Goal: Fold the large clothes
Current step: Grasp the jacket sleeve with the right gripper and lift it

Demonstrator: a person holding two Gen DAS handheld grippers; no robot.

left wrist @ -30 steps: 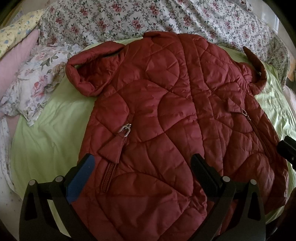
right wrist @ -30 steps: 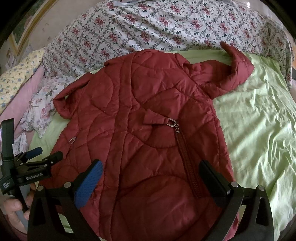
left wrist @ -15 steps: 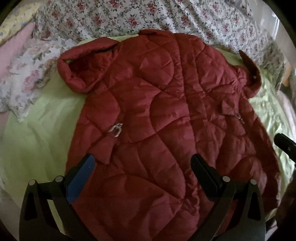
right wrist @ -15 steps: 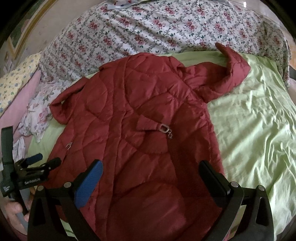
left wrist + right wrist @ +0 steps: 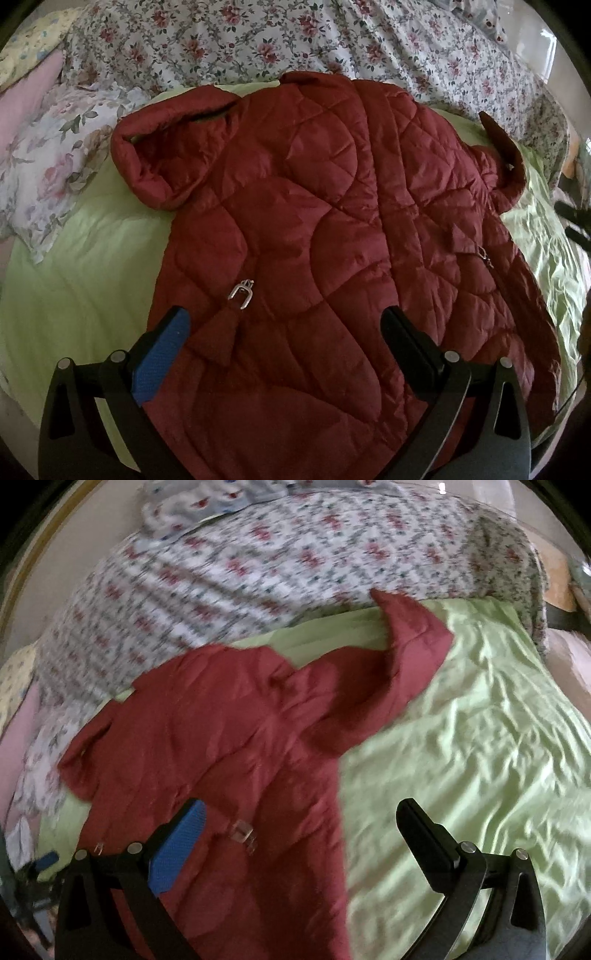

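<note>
A dark red quilted jacket (image 5: 314, 229) lies spread flat on a light green bed sheet (image 5: 74, 288), sleeves bent up at both far corners. My left gripper (image 5: 284, 328) is open and empty, hovering over the jacket's lower half, near a silver zipper pull (image 5: 242, 291). In the right wrist view the jacket (image 5: 229, 738) fills the left side, its right sleeve (image 5: 399, 664) pointing up and right. My right gripper (image 5: 301, 819) is open and empty above the jacket's right edge. This view is blurred.
A floral quilt (image 5: 295, 40) is heaped along the far side of the bed. Floral and pink pillows (image 5: 48, 155) lie at the left. Bare green sheet (image 5: 480, 757) stretches to the right of the jacket.
The right gripper has swung to the right and forward, so the jacket now sits left in its view. The left gripper has shifted slightly over the jacket. Both stay open.
</note>
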